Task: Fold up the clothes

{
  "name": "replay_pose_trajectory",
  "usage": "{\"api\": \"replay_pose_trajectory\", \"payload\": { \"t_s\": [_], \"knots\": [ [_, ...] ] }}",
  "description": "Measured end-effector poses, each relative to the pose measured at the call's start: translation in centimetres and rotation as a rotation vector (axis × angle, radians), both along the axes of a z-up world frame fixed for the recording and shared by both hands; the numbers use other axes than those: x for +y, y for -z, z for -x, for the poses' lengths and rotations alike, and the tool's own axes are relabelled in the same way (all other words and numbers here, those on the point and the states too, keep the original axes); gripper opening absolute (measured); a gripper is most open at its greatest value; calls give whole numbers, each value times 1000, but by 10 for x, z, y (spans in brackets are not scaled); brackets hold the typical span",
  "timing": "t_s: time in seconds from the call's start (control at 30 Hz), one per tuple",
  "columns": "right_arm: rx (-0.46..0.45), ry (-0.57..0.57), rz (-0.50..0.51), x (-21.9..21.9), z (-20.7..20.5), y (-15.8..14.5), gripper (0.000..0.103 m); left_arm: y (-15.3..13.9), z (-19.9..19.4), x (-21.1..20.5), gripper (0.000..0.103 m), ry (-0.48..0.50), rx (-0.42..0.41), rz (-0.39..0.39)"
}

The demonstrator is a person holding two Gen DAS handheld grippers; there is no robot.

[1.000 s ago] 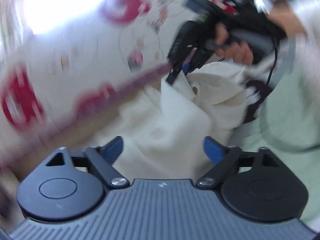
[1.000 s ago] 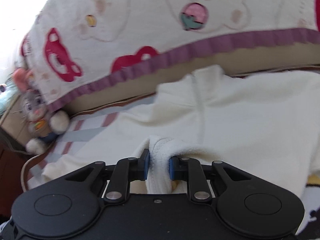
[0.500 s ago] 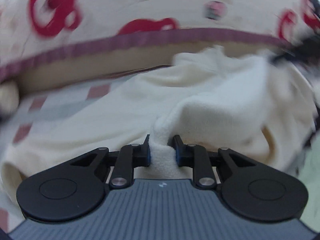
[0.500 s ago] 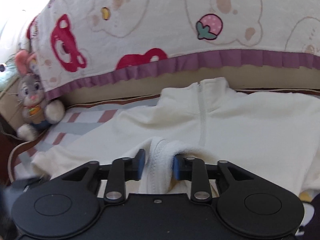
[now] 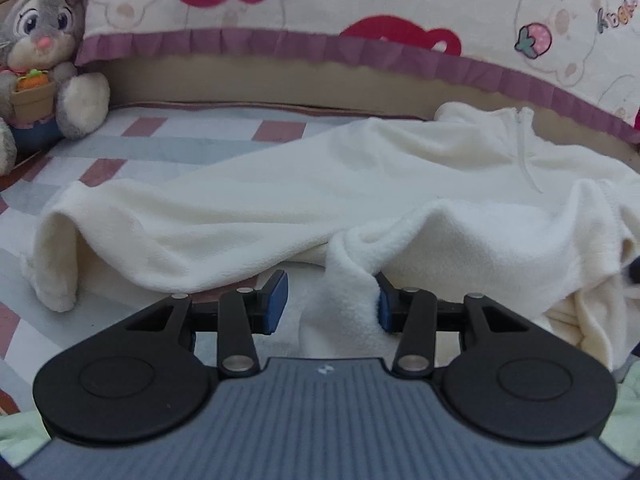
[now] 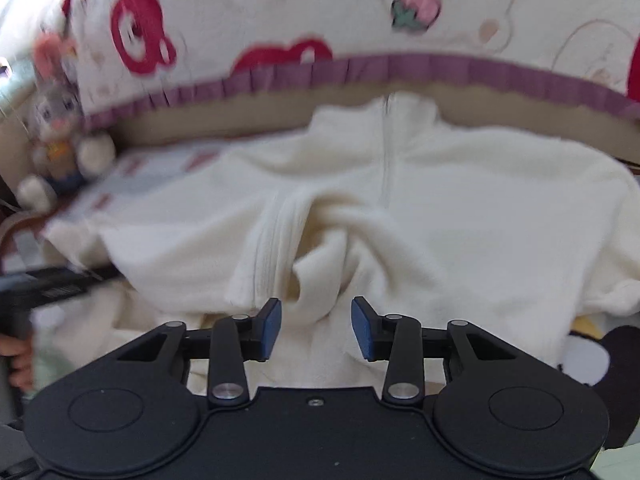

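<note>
1. Fleece pullover, cream and zip-necked, sprawls across the bed, collar toward the quilt, one sleeve stretched out to the left.
2. Its bunched hem sits directly ahead of both tools; the left gripper spreads its fingers wide, cloth draped against one pad.
3. Likewise spread, the right gripper grips nothing.
4. Count: one garment, two grippers, one plush rabbit.

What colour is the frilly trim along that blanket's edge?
Purple, on the ruffled trim; clearest in the left wrist view.
</note>
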State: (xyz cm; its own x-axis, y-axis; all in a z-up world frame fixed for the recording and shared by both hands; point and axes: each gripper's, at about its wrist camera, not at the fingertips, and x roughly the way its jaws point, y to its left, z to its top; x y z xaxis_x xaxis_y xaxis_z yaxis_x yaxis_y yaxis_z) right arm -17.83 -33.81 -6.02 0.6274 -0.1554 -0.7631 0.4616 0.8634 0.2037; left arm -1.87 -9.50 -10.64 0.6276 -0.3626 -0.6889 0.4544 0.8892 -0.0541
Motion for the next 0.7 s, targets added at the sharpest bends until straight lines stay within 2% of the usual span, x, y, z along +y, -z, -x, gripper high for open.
{"api": "replay_pose_trajectory", "payload": {
  "t_s": [0.07,0.1,0.23,0.3,0.37,0.4,0.47,0.57,0.6,0.63,0.67,0.7],
  "knots": [
    [60,37,11,3,-13,11,53,-4,7,6,49,-7,-23,-8],
    [61,49,-10,2,-14,14,54,-5,10,10,52,-11,-36,-16],
    [-12,85,-163,-5,-4,19,63,-1,11,21,57,-11,-51,-50],
    [-47,86,-240,-6,1,21,63,0,13,30,59,-42,-14,-9],
    [-48,58,-273,4,1,24,65,1,14,38,60,-73,23,31],
    [-35,40,-262,11,-2,27,70,1,15,43,60,-88,41,51],
    [9,2,-167,25,-17,36,74,1,18,50,60,-113,70,84],
    [54,-35,-7,45,-29,45,75,-7,37,54,60,-60,22,99],
    [58,-54,44,51,-31,46,68,-8,42,51,60,-25,6,94],
    [62,-82,97,57,-30,46,32,-9,46,48,60,10,-11,90],
    [68,-102,127,59,-28,43,14,-10,51,45,61,44,-27,86],
    [74,-113,142,58,-25,39,10,-11,55,42,65,79,-44,81]
  ]
}}
